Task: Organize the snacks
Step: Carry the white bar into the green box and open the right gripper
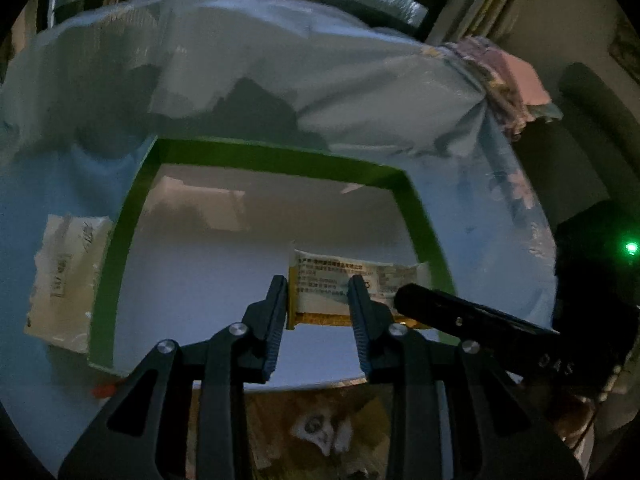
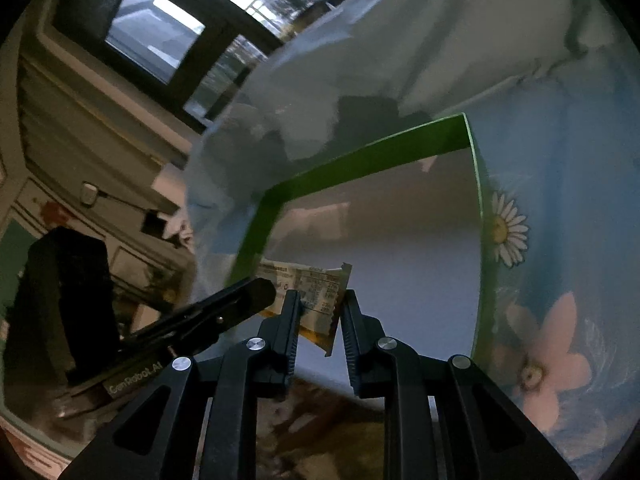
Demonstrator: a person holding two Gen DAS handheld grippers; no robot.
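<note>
One snack bar (image 1: 340, 280) hangs above the white floor of the green-rimmed box (image 1: 132, 216), clamped at both ends: the left claw (image 1: 318, 292) pinches the end farther from the box's near-right wall, the right claw (image 2: 320, 304) the end by that wall. The box holds nothing else that shows, so sorting looks barely begun. A pale packet (image 1: 64, 276) lies outside the box's left wall on the flowered bedsheet (image 2: 560, 240), likely left to bring in (its label is too blurred to read). Both claws point steeply down into the box, side by side, the right one crossing close beside the left.
</note>
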